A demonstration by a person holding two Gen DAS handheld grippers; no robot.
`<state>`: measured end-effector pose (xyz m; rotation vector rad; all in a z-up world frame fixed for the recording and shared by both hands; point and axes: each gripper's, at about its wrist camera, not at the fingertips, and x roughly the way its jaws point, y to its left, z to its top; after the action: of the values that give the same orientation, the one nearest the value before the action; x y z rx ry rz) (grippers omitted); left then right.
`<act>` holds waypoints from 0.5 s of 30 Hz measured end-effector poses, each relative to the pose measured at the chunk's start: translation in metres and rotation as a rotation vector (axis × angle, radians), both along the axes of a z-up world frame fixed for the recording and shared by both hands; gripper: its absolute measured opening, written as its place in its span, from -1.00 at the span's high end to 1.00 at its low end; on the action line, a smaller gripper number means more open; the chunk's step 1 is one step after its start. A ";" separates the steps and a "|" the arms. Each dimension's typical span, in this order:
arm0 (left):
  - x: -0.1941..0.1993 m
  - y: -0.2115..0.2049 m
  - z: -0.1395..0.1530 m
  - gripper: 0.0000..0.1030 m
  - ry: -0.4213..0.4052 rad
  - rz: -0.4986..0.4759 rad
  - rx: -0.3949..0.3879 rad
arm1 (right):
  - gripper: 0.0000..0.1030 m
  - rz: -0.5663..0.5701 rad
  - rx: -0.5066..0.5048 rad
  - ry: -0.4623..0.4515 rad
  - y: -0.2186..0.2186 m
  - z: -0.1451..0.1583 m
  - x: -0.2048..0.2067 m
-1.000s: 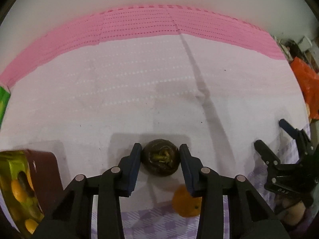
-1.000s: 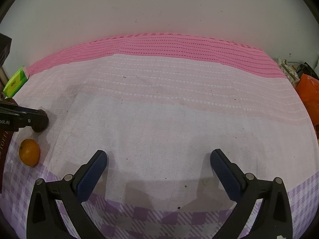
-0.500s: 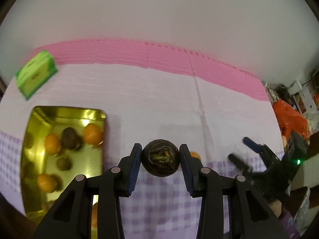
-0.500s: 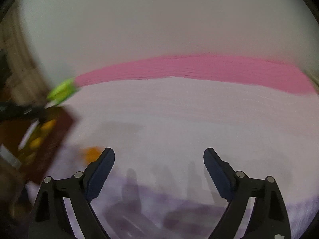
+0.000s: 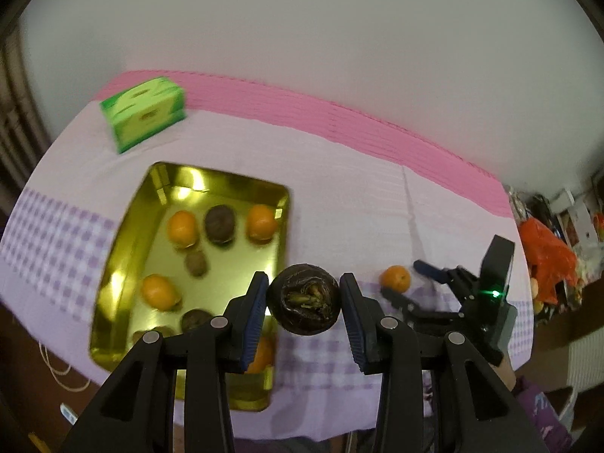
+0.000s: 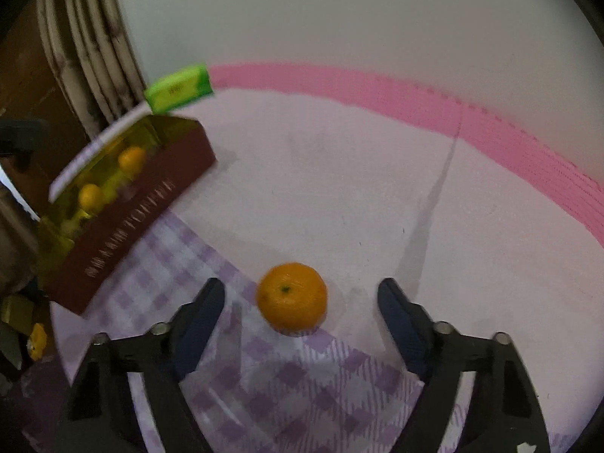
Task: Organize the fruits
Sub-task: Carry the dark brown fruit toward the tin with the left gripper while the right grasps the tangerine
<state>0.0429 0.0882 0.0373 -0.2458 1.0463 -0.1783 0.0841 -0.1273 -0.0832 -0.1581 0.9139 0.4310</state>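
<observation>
The left gripper (image 5: pixel 304 304) is clamping 1 dark fruit (image 5: pixel 304 302); the right gripper (image 6: pixel 302 302) is closing around 1 loose orange (image 6: pixel 291 296), not touching; 4 oranges are showing in the tin (image 5: pixel 211 183).

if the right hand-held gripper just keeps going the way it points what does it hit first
Most likely the loose orange on the tablecloth. It sits between the closing fingers of the right hand-held gripper, untouched by either pad. Depth is hard to judge, so the cloth could come first.
</observation>
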 end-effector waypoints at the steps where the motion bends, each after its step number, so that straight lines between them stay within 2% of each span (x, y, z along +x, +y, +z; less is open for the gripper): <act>1: -0.005 0.009 -0.001 0.23 0.001 0.017 -0.003 | 0.07 0.000 -0.003 0.025 0.001 -0.005 0.002; 2: -0.008 0.016 -0.002 0.23 0.001 0.031 -0.004 | 0.31 -0.002 -0.005 0.007 0.000 -0.004 0.000; 8: -0.022 0.050 -0.014 0.23 -0.005 0.127 0.028 | 0.33 -0.023 -0.024 -0.021 0.006 -0.007 -0.002; 11: -0.024 0.058 -0.021 0.23 -0.013 0.141 0.039 | 0.33 -0.065 0.002 -0.068 0.002 -0.011 -0.006; 15: -0.023 0.060 -0.025 0.23 -0.039 0.143 0.064 | 0.32 -0.076 -0.005 -0.069 0.003 -0.010 -0.003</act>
<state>0.0204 0.1479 0.0121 -0.2569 0.9903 -0.0202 0.0808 -0.1245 -0.0929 -0.1410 0.8502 0.3507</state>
